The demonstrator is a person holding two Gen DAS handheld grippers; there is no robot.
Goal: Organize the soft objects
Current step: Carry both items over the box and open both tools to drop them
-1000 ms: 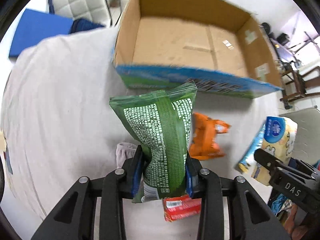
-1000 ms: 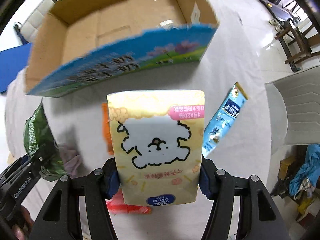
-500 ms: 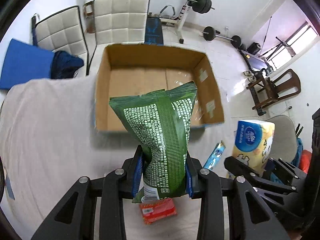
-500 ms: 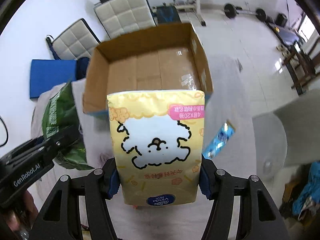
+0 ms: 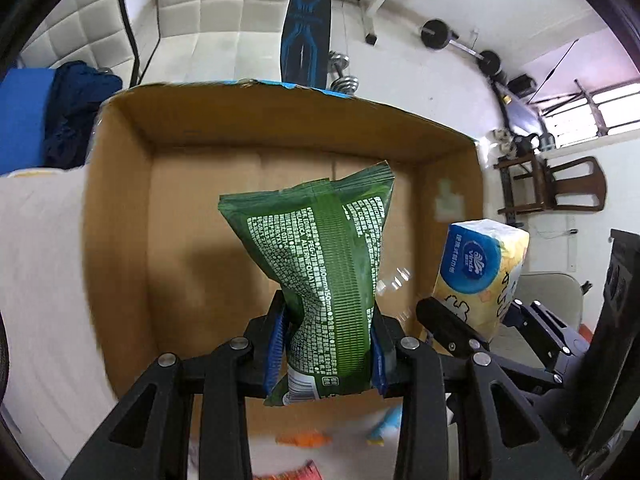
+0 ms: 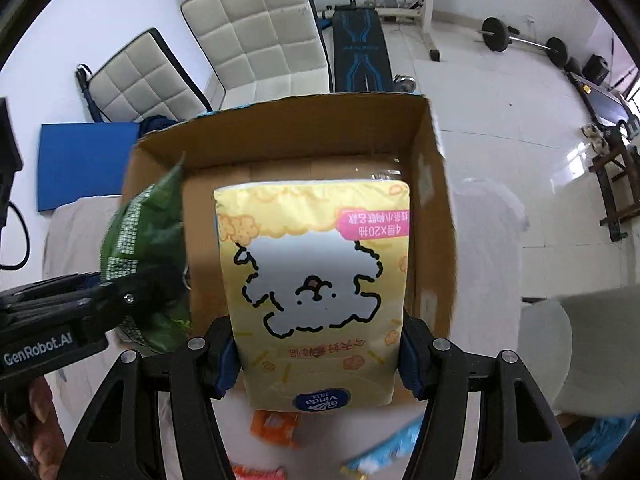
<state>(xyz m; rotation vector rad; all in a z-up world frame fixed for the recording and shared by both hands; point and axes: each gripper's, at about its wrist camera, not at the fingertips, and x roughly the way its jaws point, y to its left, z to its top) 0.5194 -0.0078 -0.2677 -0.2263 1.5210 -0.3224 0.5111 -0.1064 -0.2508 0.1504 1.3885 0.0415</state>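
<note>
The left gripper [image 5: 330, 354] is clamped on the lower end of one green packet [image 5: 320, 268], which is held upright with its long axis running away from the jaws toward the far wall of the box. The right gripper [image 6: 318, 356] is clamped across the lower part of one yellow tissue pack [image 6: 316, 276], likewise stood on end, its printed face turned to the camera. Both loads are seen over the open mouth of one cardboard box [image 5: 116, 208], whose floor lies below and ahead of both sets of jaws and looks bare wherever it can be seen. The packet is carried toward the box's left half, the tissue pack toward its right; neither hand is judged clearly nearer, so either could let go first. Below the jaws, on the cloth short of the box, three small packets are counted: one orange [image 6: 276, 426], one red [image 6: 256, 473], one light blue [image 6: 380, 458]
</note>
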